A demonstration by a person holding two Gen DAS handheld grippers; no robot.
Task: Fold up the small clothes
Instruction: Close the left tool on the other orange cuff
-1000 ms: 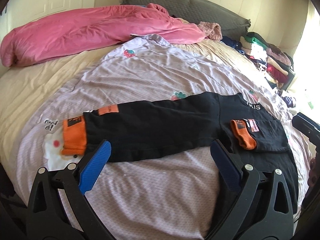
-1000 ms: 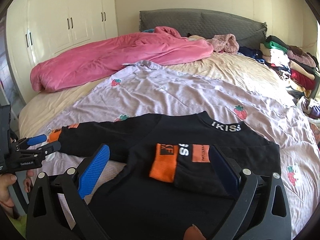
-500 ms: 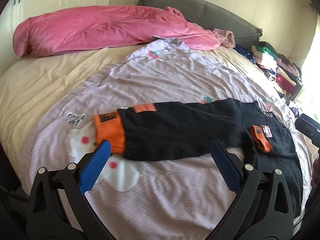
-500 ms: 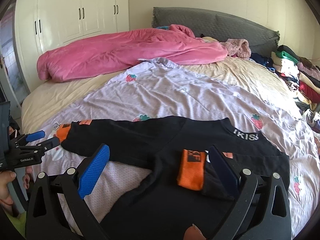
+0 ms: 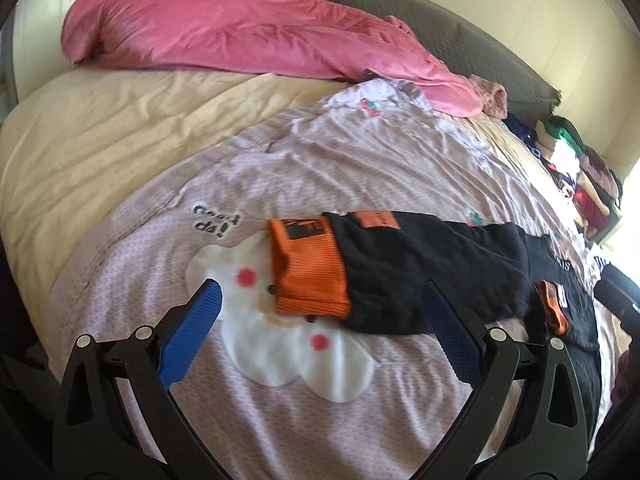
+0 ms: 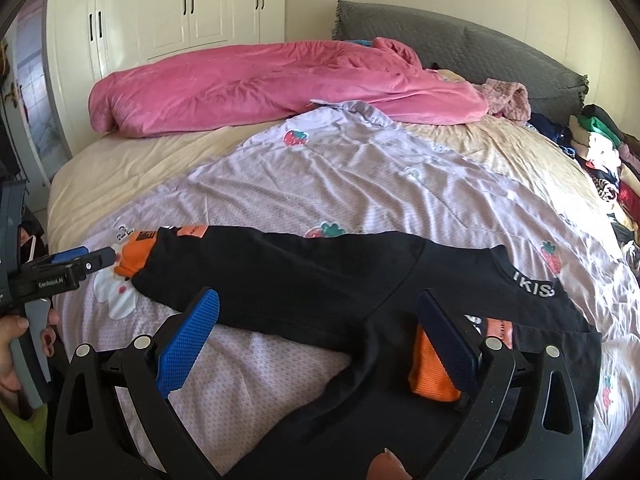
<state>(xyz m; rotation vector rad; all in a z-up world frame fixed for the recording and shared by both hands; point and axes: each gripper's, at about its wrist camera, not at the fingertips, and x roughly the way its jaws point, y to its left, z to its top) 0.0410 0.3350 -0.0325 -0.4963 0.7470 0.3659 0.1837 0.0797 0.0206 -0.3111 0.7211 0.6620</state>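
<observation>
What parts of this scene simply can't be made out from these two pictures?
- Black sweatshirt: its hem, cut off by the bottom edge and gripper frame in the right wrist view.
- Folded-in orange cuff: partly hidden behind the right gripper finger.
- Collar lettering: the last letters curve out of sight.
- Folded clothes pile: single garments too small and squeezed at the edge.
- Left gripper: open over the outstretched orange cuff; contact unclear.
</observation>
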